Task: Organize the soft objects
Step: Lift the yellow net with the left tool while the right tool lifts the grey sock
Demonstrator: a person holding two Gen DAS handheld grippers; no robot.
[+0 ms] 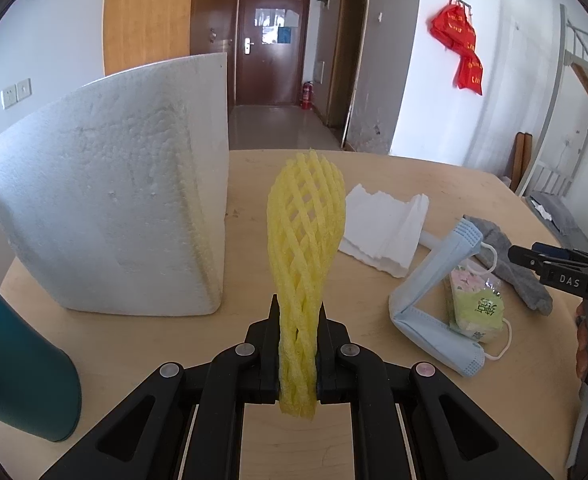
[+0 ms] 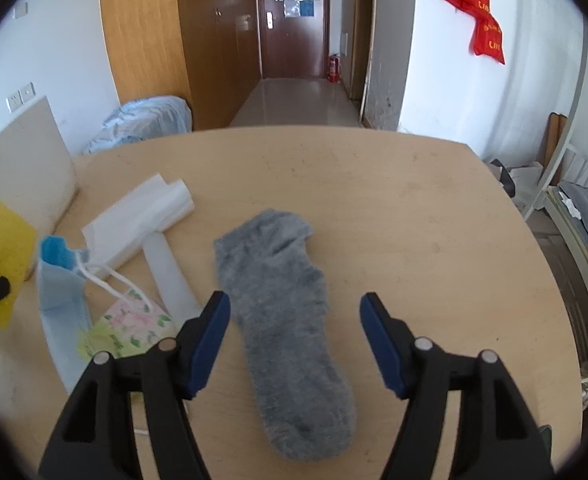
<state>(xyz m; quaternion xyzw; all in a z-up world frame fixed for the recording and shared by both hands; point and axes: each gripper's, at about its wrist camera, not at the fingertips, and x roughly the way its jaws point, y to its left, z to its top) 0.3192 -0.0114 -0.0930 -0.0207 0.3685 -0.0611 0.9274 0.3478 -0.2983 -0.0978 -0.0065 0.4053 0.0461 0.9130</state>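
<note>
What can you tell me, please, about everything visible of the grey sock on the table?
The grey sock is a short ankle sock of soft, fuzzy knit. It lies flat and stretched out on the wooden table, opening at the far end, toe nearest the camera. The right gripper hangs open, its blue-padded fingers either side of the sock without pressing it. From the left wrist view, it lies just behind the blue face mask.

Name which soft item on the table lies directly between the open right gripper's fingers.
The grey sock, flat between the right gripper fingers; the blue mask and tissue pack lie off to its left.
</note>
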